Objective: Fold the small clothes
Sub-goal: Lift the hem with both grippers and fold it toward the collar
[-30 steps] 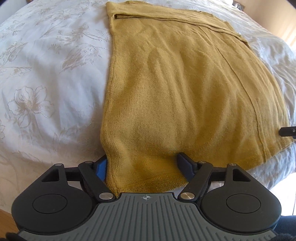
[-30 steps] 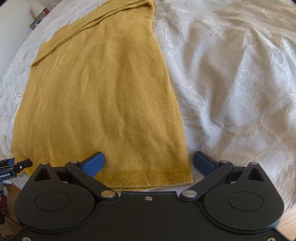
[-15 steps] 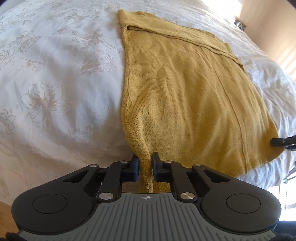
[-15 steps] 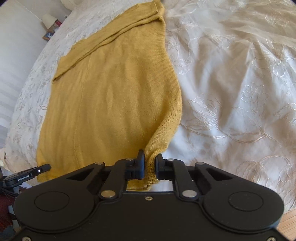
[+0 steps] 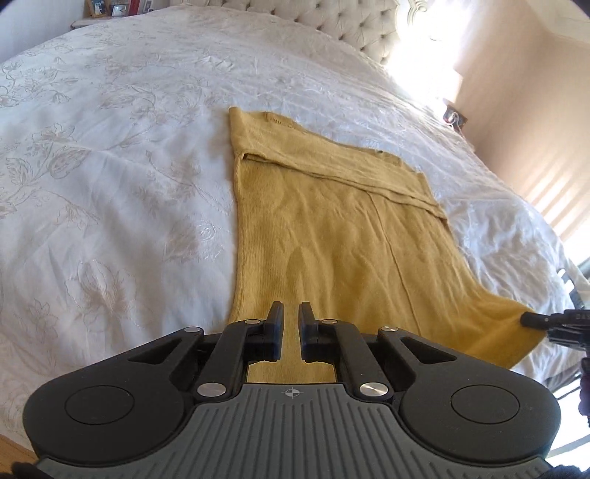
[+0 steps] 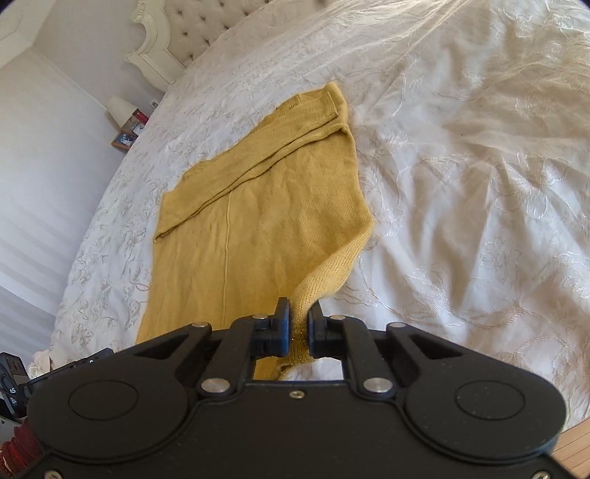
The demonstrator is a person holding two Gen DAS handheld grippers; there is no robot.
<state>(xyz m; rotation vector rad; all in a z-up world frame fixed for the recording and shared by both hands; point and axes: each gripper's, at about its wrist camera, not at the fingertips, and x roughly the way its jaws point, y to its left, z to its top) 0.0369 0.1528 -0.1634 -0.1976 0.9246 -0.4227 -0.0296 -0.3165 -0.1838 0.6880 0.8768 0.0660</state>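
A mustard-yellow knit garment point(image 5: 332, 228) lies on a white embroidered bedspread point(image 5: 110, 184), its far end folded over in a band. My left gripper point(image 5: 290, 313) is shut on the garment's near left hem corner and holds it lifted off the bed. My right gripper point(image 6: 299, 309) is shut on the near right hem corner of the garment point(image 6: 258, 221), which rises from the bed in a raised fold. The right gripper's tip point(image 5: 531, 317) shows at the right edge of the left wrist view.
A tufted headboard point(image 6: 191, 25) stands at the far end of the bed. A bedside table with a lamp point(image 6: 121, 110) is at the far left. Wooden floor point(image 6: 571, 446) shows past the near bed edge. A sunlit wall point(image 5: 516, 110) is to the right.
Both grippers closed on the near hem corners a second ago, then rose and pulled back, lifting the near edge of the garment; the view now takes in the whole bed.
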